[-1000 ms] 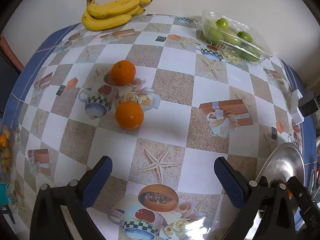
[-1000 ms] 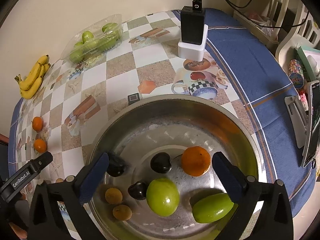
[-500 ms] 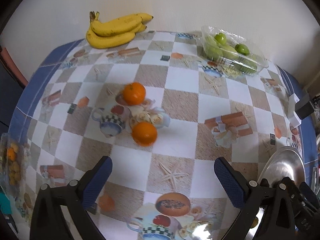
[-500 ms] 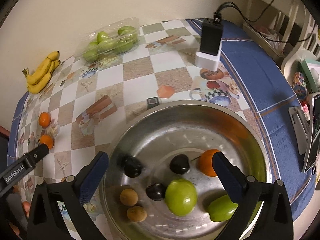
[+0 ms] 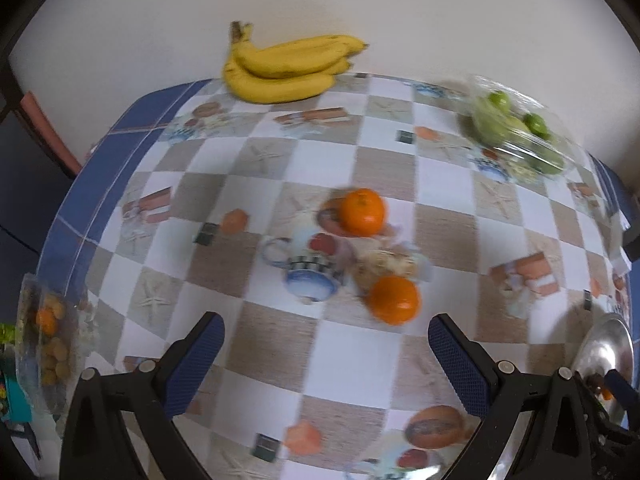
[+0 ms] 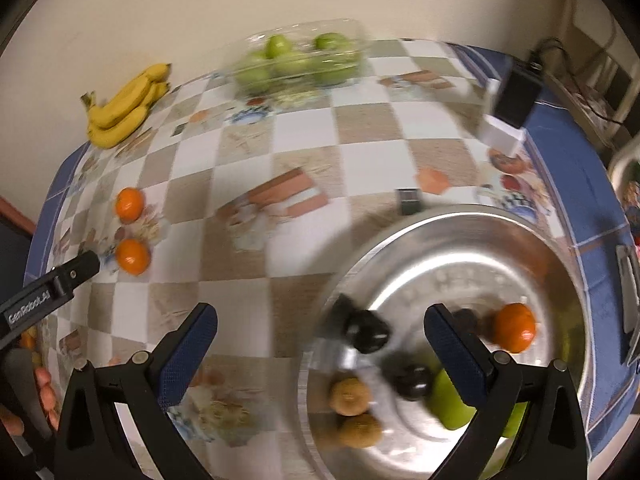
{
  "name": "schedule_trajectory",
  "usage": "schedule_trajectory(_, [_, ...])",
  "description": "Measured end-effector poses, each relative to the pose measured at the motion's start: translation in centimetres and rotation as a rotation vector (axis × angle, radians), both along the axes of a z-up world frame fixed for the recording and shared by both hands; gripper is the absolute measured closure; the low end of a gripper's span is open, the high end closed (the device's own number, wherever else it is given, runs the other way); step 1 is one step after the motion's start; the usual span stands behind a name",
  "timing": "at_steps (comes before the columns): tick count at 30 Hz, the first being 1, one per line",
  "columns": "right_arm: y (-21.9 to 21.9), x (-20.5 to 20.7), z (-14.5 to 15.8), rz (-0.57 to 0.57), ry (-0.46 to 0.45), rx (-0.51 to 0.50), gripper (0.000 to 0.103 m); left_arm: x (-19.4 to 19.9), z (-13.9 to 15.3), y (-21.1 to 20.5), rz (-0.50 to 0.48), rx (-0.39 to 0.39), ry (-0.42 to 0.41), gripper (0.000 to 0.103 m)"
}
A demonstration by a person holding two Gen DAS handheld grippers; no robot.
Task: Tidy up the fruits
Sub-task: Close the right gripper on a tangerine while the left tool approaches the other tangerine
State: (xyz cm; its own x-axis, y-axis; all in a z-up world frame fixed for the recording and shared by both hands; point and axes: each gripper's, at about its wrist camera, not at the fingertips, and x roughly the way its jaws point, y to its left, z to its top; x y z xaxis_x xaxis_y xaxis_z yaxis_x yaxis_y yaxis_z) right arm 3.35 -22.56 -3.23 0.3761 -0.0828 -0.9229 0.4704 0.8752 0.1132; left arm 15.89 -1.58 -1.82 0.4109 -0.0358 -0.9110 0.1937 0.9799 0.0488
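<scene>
left gripper [image 5: 326,350] jaws wide, empty, two oranges [image 5: 394,300] mid-frame; right gripper [image 6: 320,338] jaws wide, empty, steel bowl [image 6: 460,232] lower right.

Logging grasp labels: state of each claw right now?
Left claw: open, holding nothing.
Right claw: open, holding nothing.

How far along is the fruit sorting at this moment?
Partly done: the bowl already holds an orange, green fruit, dark fruit and two brown ones. Nothing is in hand; the left gripper and right gripper are open. Left: two oranges, bananas, and the green fruit tray.
</scene>
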Motion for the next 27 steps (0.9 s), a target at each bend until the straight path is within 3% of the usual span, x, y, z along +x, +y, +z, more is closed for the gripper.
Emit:
schedule_trajectory(7, [3.8, 2.3, -0.3, 0.076, 0.01, 0.005, 0.0, 1.6, -0.5, 3.8, 0.063, 0.01, 0.006, 0.0])
schedule_trajectory(14, [6.9, 4.4, -0.5, 0.14, -0.004, 0.033, 0.0, 2.8, -0.5, 6.8, 0.104, -0.028, 0.013, 0.0])
schedule_trajectory(27, [9.0, 8.0, -0.1, 0.184, -0.056, 0.079, 0.0, 4.0, -1.1, 6.4, 0.086, -0.119, 0.058, 0.0])
